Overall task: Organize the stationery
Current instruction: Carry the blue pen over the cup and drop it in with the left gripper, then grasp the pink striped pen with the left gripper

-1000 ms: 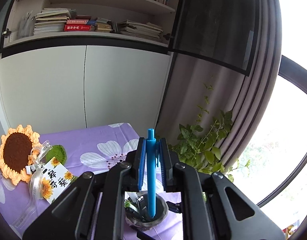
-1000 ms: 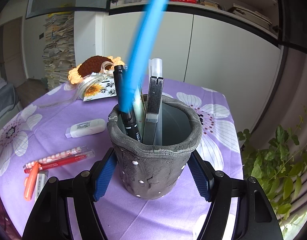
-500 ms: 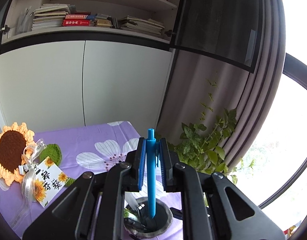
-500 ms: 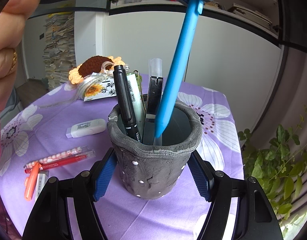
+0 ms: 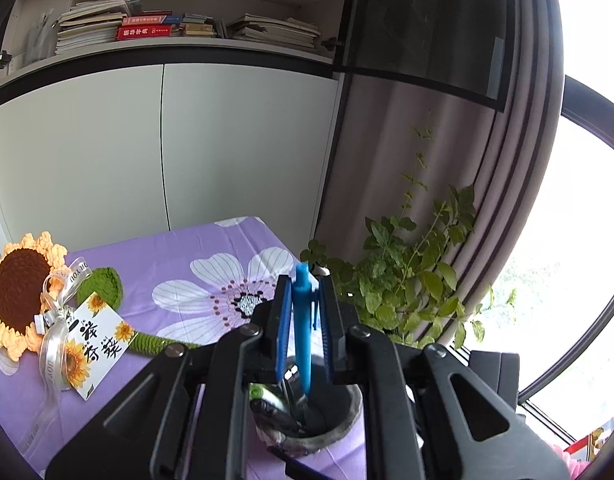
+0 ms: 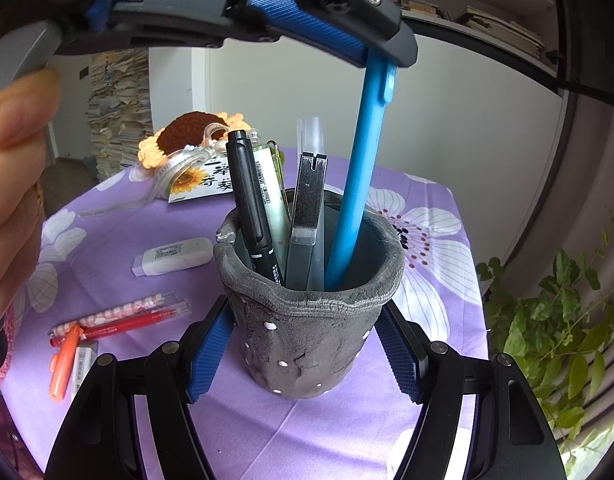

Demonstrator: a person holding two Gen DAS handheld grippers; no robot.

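- Left tool [image 5: 303,312] is pinching the blue pen [image 6: 357,184], tip inside the pen holder [image 6: 311,304]; right tool [image 6: 307,354] is clamping the holder
- Eraser [image 6: 173,256] and pens [image 6: 119,320] (on the table [image 6: 439,280]) are waiting

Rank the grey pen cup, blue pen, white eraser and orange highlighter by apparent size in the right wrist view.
1. grey pen cup, nearest the camera
2. blue pen
3. white eraser and orange highlighter: look alike, so unranked
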